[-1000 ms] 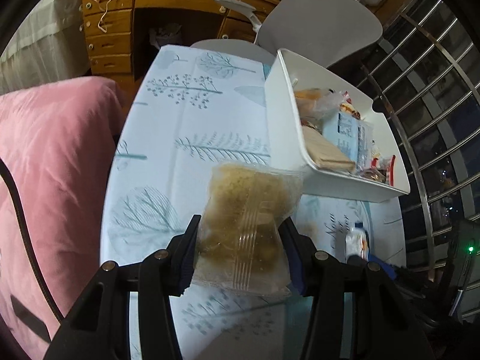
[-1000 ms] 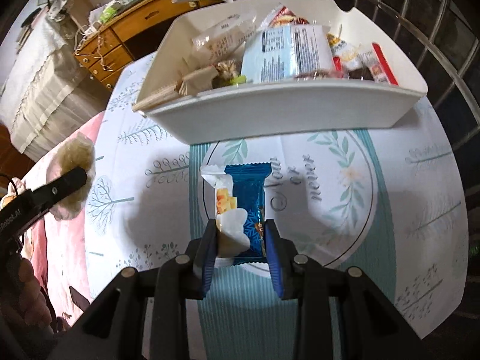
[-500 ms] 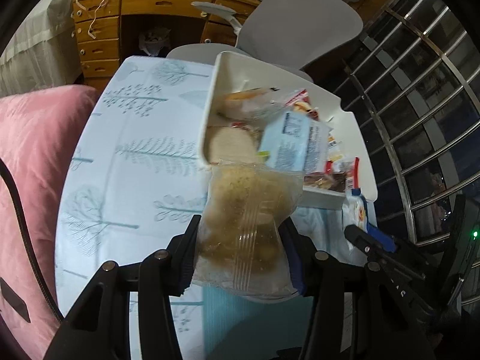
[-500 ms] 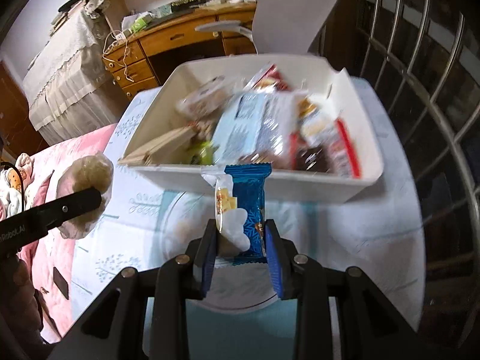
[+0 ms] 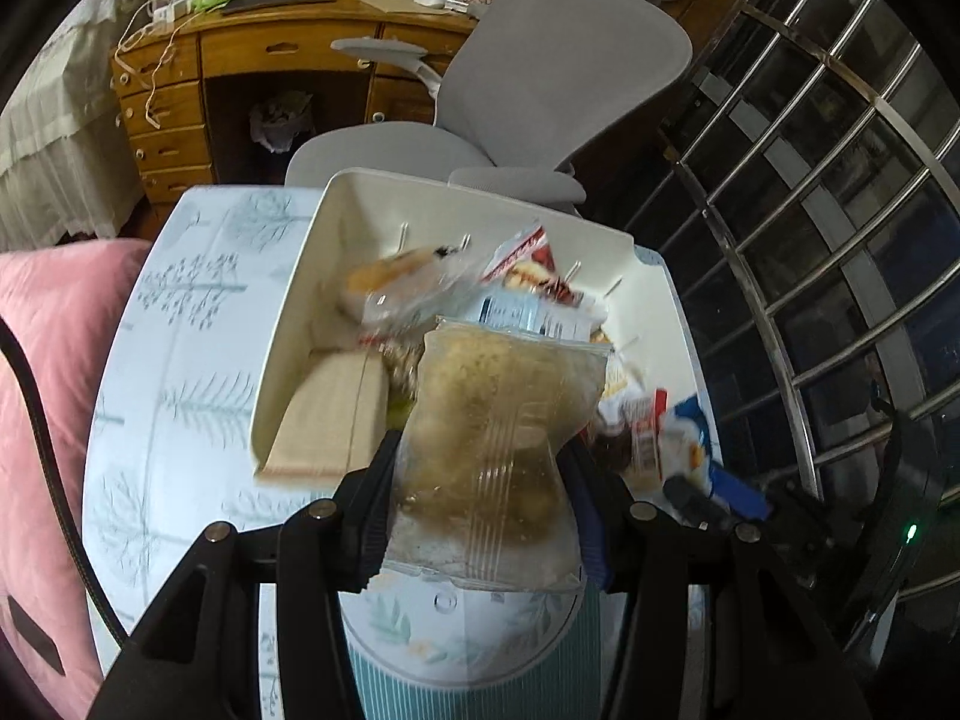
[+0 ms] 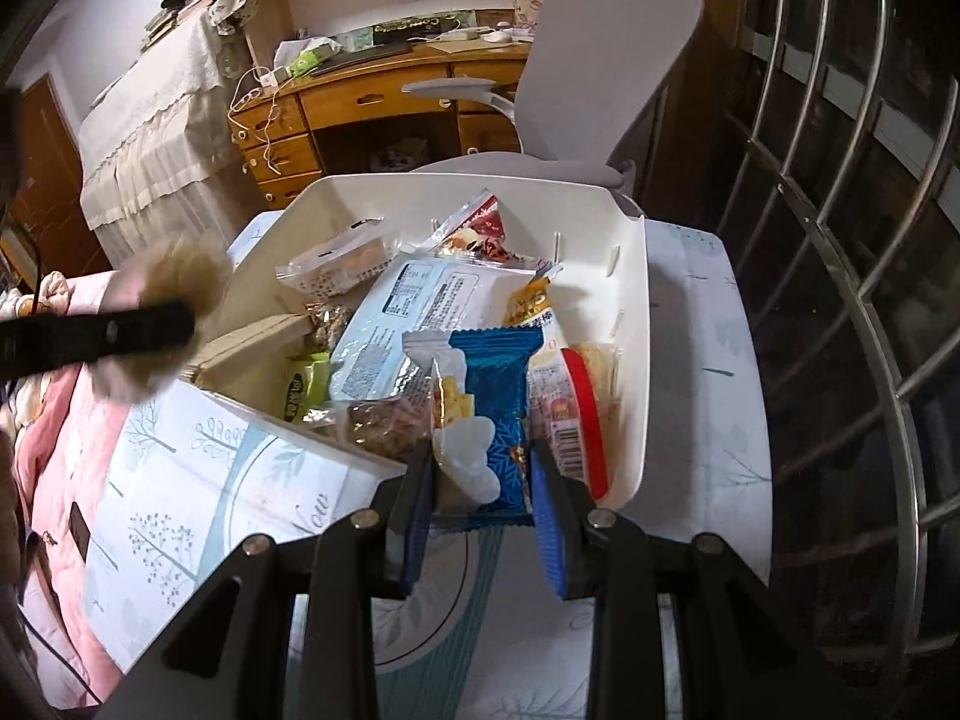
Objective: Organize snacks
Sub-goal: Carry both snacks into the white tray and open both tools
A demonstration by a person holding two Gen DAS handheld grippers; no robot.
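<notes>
Each gripper pinched a light, crinkly packet by its lower end: left gripper the clear crumbly bag, right gripper the blue wafer pack; both likely fragile.

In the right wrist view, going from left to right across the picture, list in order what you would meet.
Pink bedding → left gripper holding a brown snack bag → white bin of snacks, with the blue snack packet held in front of it → metal window bars.
</notes>
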